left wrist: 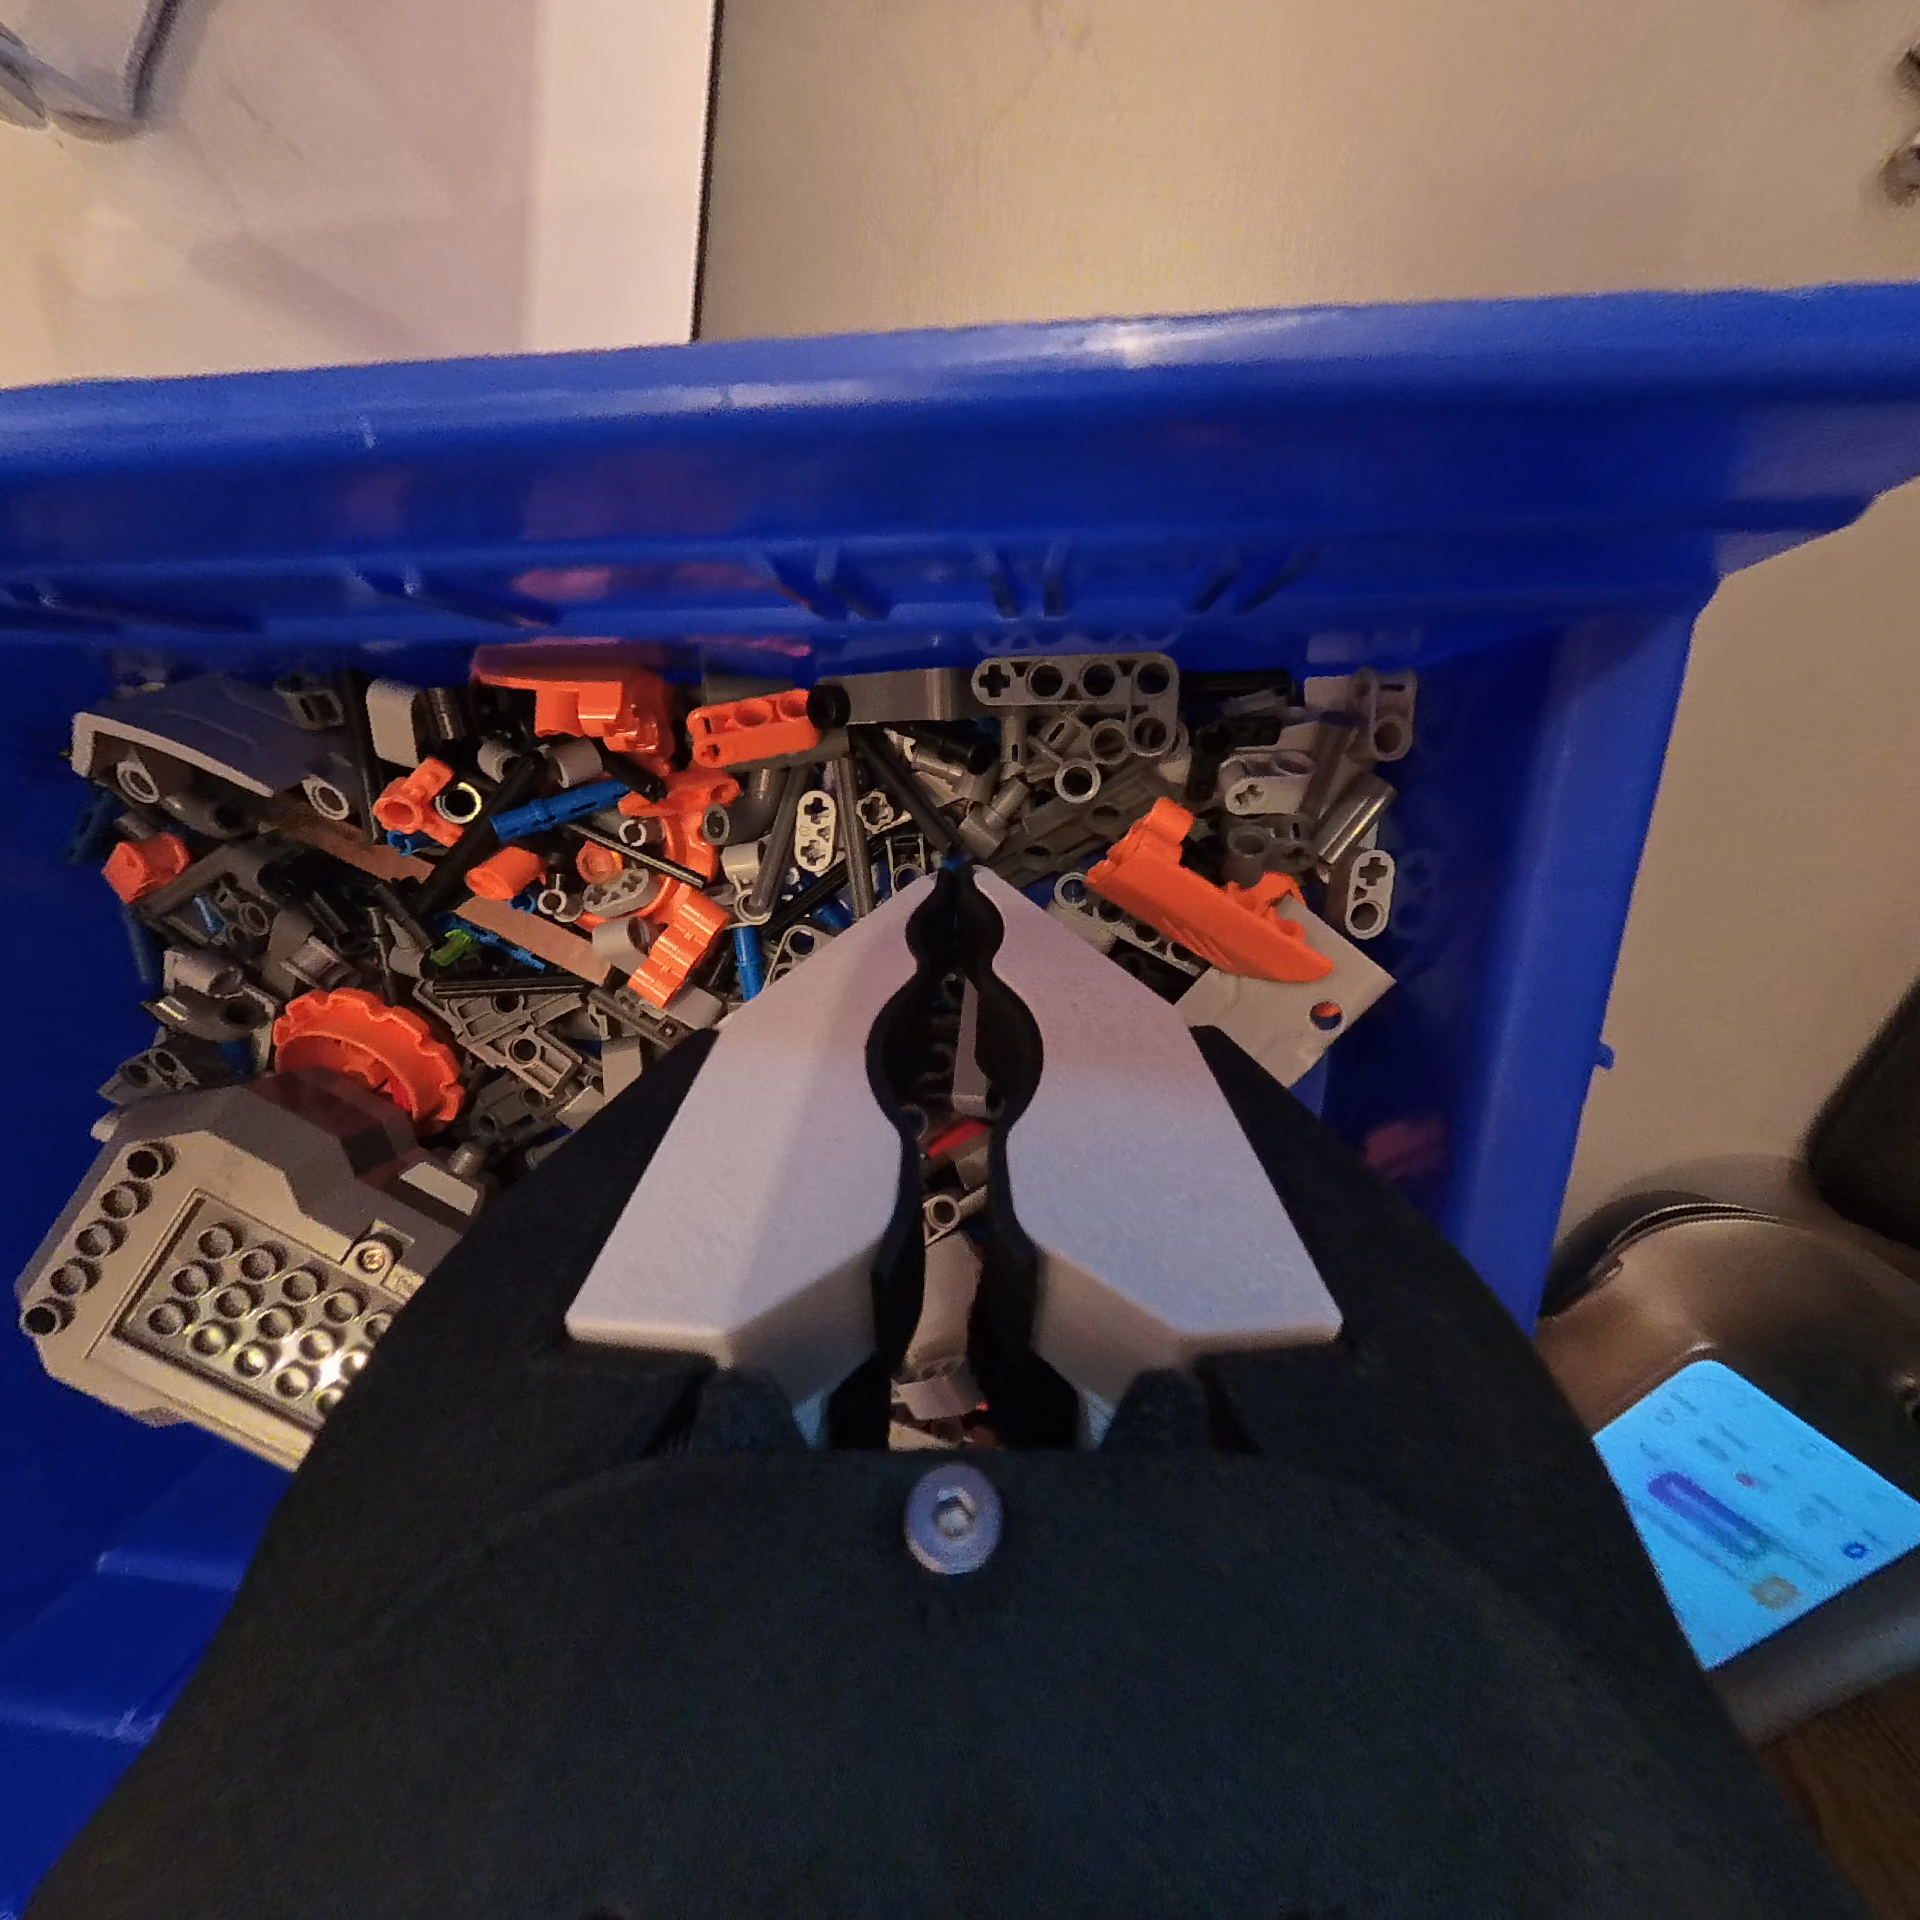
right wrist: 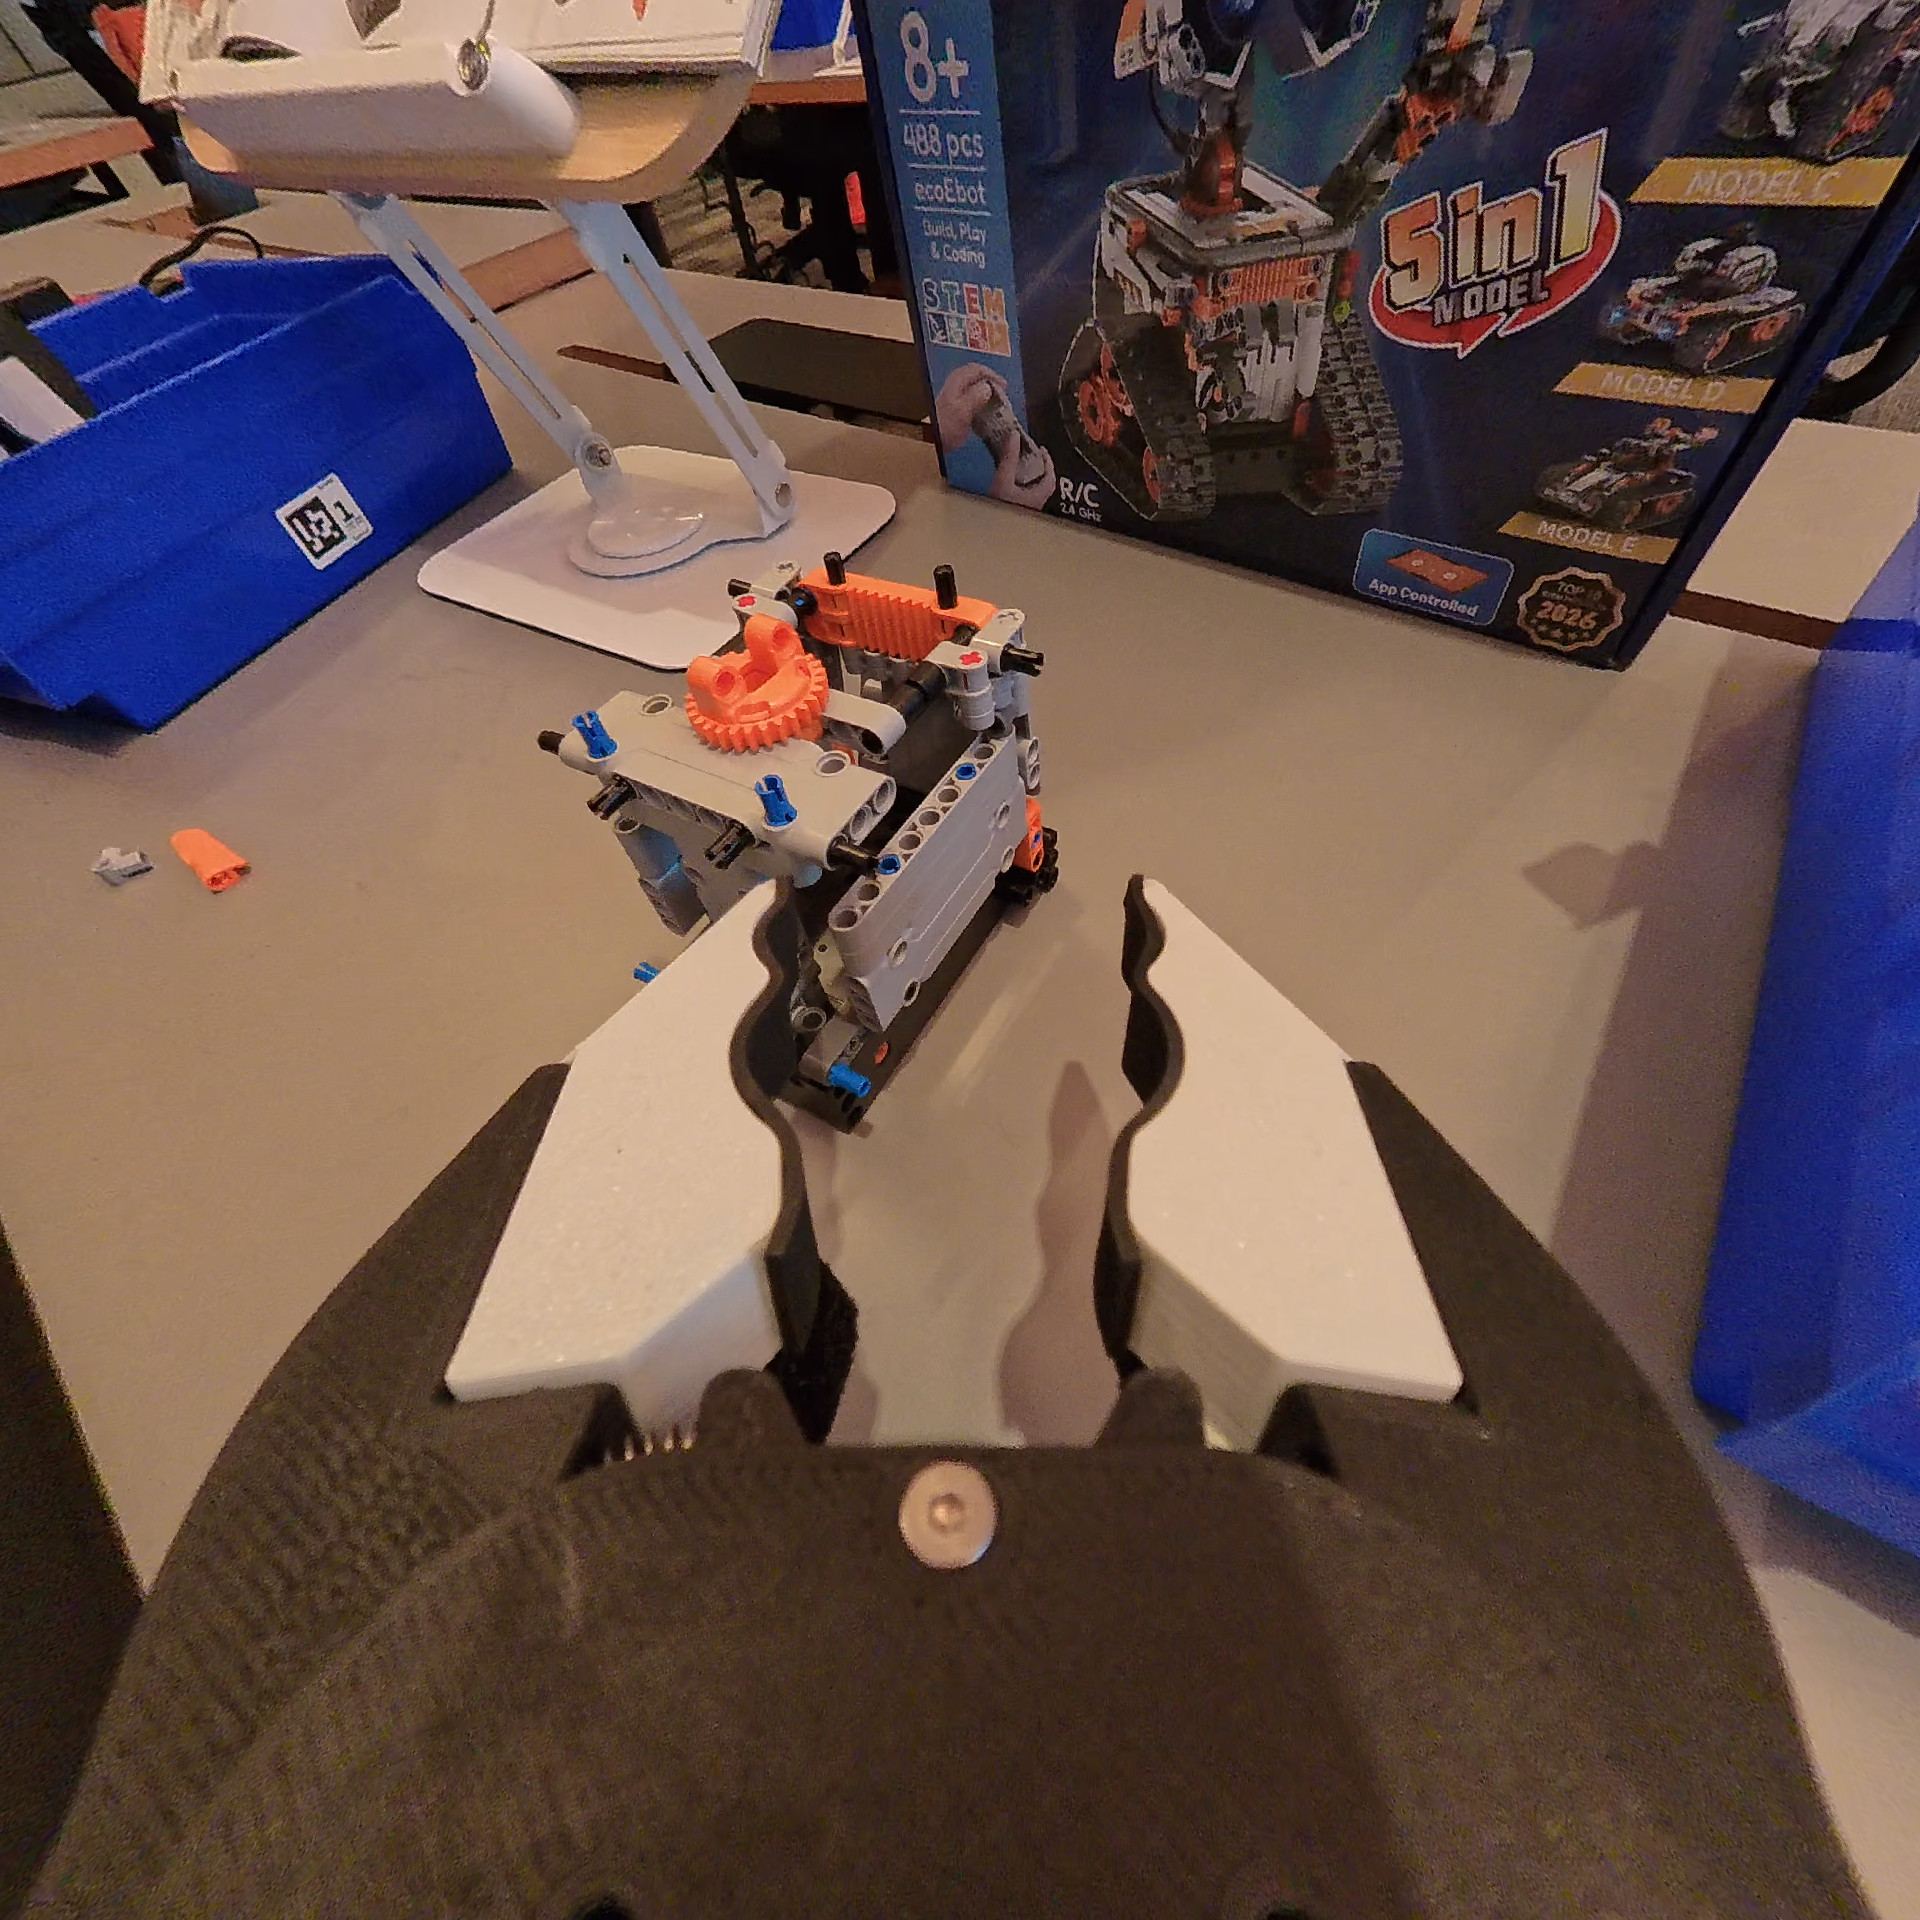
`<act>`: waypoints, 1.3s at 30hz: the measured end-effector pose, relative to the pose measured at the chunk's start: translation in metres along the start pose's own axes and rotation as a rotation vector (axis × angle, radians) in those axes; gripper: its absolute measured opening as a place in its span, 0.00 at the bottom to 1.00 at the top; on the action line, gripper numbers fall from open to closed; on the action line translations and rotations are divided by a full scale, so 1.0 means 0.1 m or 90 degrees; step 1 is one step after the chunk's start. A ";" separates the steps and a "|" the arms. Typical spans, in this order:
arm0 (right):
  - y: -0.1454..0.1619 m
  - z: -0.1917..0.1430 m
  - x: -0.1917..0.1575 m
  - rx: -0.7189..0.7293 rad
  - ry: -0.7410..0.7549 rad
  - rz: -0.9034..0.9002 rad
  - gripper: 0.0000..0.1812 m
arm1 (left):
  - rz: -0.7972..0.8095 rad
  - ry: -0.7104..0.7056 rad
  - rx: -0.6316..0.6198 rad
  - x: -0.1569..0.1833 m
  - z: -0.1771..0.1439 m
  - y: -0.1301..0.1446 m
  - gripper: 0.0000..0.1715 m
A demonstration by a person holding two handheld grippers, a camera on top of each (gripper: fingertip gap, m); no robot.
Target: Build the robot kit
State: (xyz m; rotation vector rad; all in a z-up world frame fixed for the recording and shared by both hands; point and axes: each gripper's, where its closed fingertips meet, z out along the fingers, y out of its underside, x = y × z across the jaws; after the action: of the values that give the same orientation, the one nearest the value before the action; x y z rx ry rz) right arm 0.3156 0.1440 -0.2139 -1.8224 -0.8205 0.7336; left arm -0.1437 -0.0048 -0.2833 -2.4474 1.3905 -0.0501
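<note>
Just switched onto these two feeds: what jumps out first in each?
Left wrist view: a blue bin heaped with grey, black and orange building pieces, the left gripper shut, its tips above the heap. Right wrist view: a half-built grey and orange model on the grey table, just ahead of the open right gripper.

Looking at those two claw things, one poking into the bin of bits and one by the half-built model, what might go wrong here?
The left gripper has its jaws shut over the loose parts in the blue bin; whether it holds anything is unclear, so it may come up empty.

The right gripper has its jaws open, with one finger against the part-built model; a nudge might tip it or knock off pins.
</note>
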 end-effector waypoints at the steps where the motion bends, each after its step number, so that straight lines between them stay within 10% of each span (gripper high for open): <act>1: -0.01 0.00 0.00 0.001 0.000 -0.001 0.34 | 0.000 -0.003 0.004 -0.01 -0.02 0.00 0.00; 39: -0.07 -0.04 -0.04 0.019 -0.012 -0.001 0.34 | -0.017 0.002 -0.038 -0.03 0.07 0.07 0.06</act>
State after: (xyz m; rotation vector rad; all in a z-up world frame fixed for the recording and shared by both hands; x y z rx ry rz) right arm 0.3150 0.1402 -0.2057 -1.7902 -0.8195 0.7586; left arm -0.1494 -0.0037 -0.2916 -2.5164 1.3790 -0.0188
